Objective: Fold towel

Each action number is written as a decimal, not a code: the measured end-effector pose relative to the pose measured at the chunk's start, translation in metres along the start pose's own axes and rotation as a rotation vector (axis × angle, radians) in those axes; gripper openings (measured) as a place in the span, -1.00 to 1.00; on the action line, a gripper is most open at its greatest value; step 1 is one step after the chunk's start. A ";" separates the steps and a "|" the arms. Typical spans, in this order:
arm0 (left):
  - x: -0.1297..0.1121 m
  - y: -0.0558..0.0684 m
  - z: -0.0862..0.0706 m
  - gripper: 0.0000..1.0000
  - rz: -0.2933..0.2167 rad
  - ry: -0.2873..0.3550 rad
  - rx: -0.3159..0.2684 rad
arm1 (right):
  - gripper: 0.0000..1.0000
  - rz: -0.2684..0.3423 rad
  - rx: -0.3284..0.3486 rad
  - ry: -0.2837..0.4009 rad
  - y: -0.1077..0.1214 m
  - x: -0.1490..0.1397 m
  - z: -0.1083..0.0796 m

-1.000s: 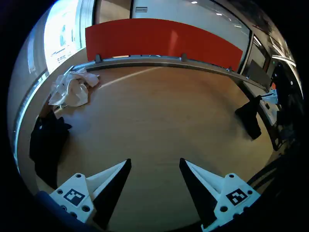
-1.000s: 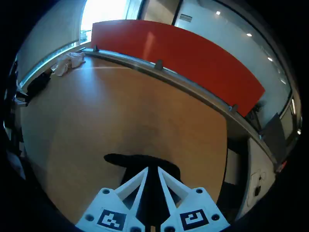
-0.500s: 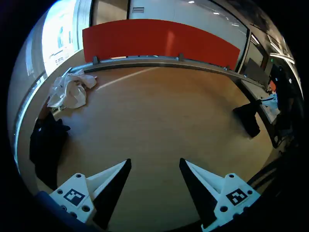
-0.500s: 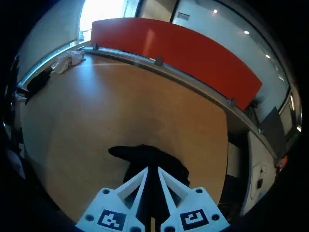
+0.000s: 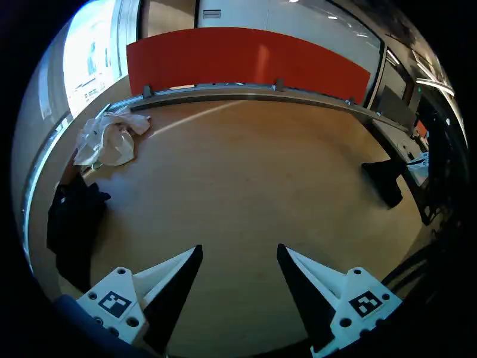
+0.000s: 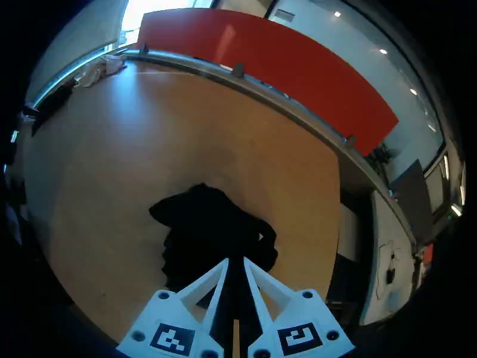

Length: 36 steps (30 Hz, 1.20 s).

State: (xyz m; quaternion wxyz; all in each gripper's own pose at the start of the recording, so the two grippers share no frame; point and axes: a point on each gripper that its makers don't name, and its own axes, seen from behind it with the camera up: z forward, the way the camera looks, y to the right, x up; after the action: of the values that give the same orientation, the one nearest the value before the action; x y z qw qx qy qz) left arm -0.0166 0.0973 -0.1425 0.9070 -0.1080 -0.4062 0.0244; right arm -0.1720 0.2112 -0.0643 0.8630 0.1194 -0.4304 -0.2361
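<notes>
Right gripper [image 6: 235, 261]: fingers narrow, pinching soft black cloth towel [image 6: 206, 232], which lies crumpled on light wooden table [image 6: 119, 149]. Left gripper [image 5: 238, 247]: wide, empty. Towel judged light, limp; best taken at corners, not mid-bunch.

the left claw [image 5: 239, 247] hangs above the wooden bench [image 5: 250, 173], its two white fingers spread wide apart, each with a black inner face and a square marker near its base. a crumpled white cloth [image 5: 110, 140] lies at the far left corner of the bench, a dark heap [image 5: 74, 218] slumps over the left edge nearer the claw, and a black towel [image 5: 384, 182] sits at the right edge, well apart from both. a metal rail [image 5: 238, 92] runs along the far edge, with a red panel [image 5: 250, 59] upright just behind it.
</notes>
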 end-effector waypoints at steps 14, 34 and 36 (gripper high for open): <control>0.002 0.007 0.002 0.85 0.029 -0.014 0.003 | -0.97 0.058 -0.006 -0.105 0.009 -0.063 0.019; 0.002 0.011 0.006 0.85 0.064 -0.030 0.020 | -0.96 0.187 0.027 -0.206 -0.009 -0.116 0.055; 0.002 0.011 0.006 0.85 0.064 -0.029 0.021 | -0.96 0.198 0.027 -0.209 -0.010 -0.116 0.058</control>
State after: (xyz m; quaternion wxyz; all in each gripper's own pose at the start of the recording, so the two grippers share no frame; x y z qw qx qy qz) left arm -0.0192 0.1098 -0.1392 0.9010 -0.1111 -0.4152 0.0589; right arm -0.2814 0.2622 -0.1134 0.8308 0.0628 -0.5308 -0.1552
